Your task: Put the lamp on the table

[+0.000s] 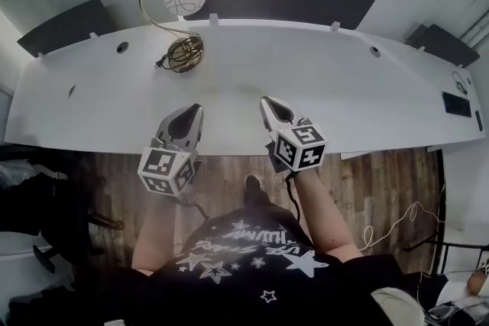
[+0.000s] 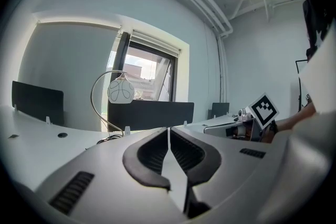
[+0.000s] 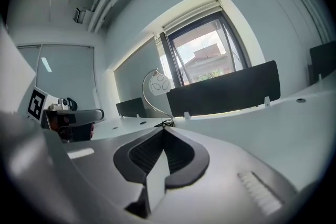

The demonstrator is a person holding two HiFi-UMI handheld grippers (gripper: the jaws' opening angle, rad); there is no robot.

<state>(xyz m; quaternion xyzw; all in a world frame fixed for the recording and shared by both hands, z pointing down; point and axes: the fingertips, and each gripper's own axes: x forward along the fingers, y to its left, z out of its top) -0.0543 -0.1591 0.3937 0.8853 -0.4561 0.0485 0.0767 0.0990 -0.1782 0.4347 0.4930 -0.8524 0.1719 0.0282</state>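
Note:
The lamp (image 1: pixel 182 19) stands upright at the far left of the white table (image 1: pixel 321 80); it has a round white shade, a curved gold arm and a wire-ring base. It also shows in the left gripper view (image 2: pixel 119 91) and the right gripper view (image 3: pixel 157 84). My left gripper (image 1: pixel 196 111) is over the table's near edge, well short of the lamp, shut with nothing in it. My right gripper (image 1: pixel 268 103) hangs beside it, also shut and empty. In each gripper view the jaws (image 2: pixel 168 131) (image 3: pixel 163 131) meet along a thin line.
Dark divider panels (image 1: pixel 283 0) line the table's far edge below a window. A black cord and plug (image 1: pixel 162 61) lie by the lamp base. A small black device (image 1: pixel 457 104) sits at the far right. Wooden floor and the person's legs are below.

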